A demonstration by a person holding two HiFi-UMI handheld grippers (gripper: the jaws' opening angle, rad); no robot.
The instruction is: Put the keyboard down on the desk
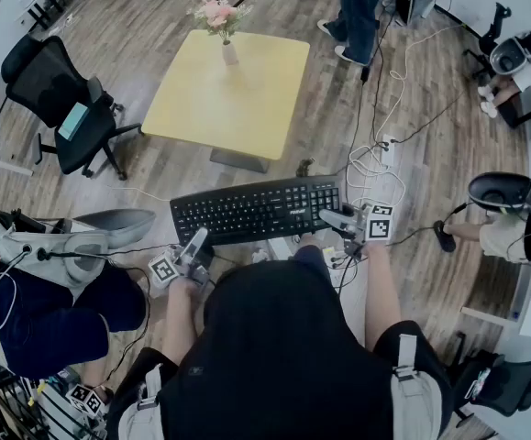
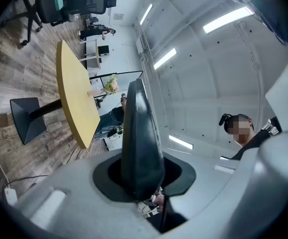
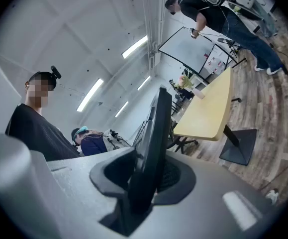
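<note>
Yellow desk (image 1: 228,90) stands on a grey-brown plank floor (image 1: 146,26), with a vase of pink flowers (image 1: 221,21) near its far edge. On the near side of the desk, clear of its top, the black keyboard (image 1: 256,211) is held in the air. The left gripper (image 1: 192,248) is clamped on its left end and the right gripper (image 1: 340,220) on its right end. A black office chair (image 1: 59,99) sits left of the desk, and white cables (image 1: 375,149) trail to its right. Beyond the desk, a standing person (image 1: 357,7) is cut off above the waist. Both gripper views show the keyboard edge-on, keys hidden.
</note>
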